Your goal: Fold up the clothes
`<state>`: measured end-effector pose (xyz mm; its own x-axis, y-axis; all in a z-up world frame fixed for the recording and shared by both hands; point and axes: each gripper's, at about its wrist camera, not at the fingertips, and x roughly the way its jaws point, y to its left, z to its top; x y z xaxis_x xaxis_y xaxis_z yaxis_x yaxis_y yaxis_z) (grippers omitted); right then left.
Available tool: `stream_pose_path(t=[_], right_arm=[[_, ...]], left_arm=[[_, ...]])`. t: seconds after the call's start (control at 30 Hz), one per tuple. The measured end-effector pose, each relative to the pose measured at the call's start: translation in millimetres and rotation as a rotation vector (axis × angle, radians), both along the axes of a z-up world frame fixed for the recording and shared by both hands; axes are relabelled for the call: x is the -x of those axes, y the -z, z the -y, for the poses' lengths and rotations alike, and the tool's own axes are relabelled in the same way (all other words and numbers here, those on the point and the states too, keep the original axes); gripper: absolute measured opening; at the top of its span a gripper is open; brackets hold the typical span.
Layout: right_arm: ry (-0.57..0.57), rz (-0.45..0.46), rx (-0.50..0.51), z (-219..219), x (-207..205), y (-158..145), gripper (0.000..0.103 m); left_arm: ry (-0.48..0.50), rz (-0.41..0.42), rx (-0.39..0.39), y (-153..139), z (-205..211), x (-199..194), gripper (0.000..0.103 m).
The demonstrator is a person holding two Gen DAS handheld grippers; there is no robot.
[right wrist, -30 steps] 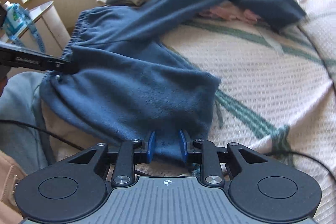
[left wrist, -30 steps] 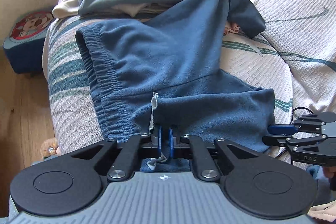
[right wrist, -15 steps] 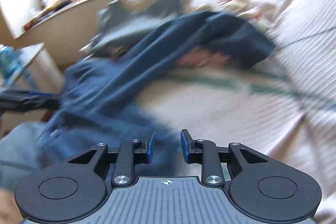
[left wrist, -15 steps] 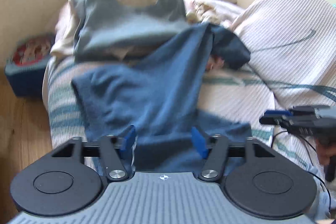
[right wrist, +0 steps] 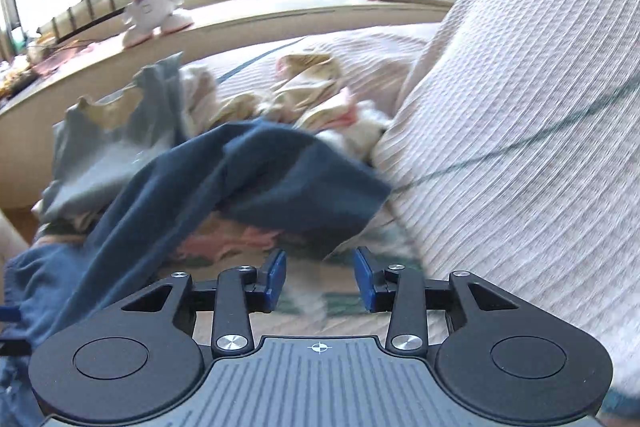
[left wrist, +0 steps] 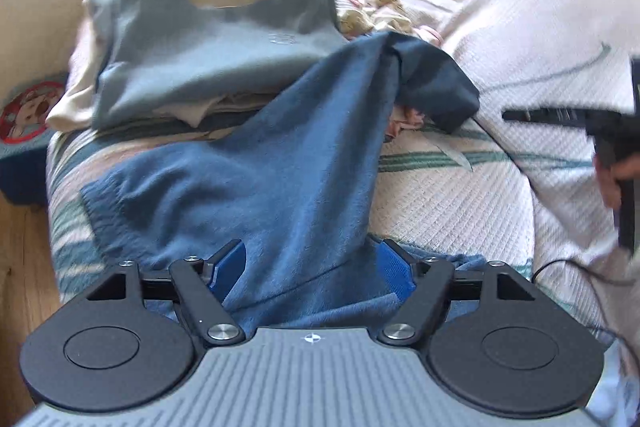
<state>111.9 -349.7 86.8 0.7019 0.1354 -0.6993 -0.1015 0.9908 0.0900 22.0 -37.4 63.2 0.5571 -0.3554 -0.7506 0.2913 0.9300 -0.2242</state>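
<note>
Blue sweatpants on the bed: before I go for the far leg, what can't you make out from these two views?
- Blue sweatpants: near edge in the left wrist view is hidden behind the open left gripper.
- Far leg end: motion-blurred in the right wrist view; hem not readable.
- What lies under that leg: only pink cloth shows.
- Right gripper: open and empty; blurred and partly cut off by the edge in the left wrist view.

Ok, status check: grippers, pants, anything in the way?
Left gripper open, over blue pants. Right gripper open, empty. Far pant leg draped over crumpled clothes; folded grey top beyond.
</note>
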Motion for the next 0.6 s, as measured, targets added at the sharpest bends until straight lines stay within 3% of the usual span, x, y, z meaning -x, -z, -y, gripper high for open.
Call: stream_pose_path(t=[0.17,0.47,0.5,0.53,0.6], right_arm=[[0.048,-0.022,0.01,8.2,-34.4,14.6,0.038],[0.109,-0.09,-0.027,16.0,-77.1,46.4,0.043],[0.112,-0.093,-0.041,17.1,-77.3,48.3,0.037],[0.115,-0.097,-0.055,18.2,-77.5,50.2,0.014],[0.118,-0.08,-0.066,18.0,-73.0,47.5,0.001]], left_arm=[[0.019,-0.026,0.0,11.0,3.0,-15.6,0.071],[-0.063,-0.073,0.016,23.2,-27.6,-20.4,0.071],[-0.068,-0.072,0.016,24.1,-29.5,-19.5,0.071],[-0.073,-0.072,0.016,25.0,-31.3,-18.5,0.071],[-0.087,-0.067,0.017,22.6,-33.6,-16.1,0.071]])
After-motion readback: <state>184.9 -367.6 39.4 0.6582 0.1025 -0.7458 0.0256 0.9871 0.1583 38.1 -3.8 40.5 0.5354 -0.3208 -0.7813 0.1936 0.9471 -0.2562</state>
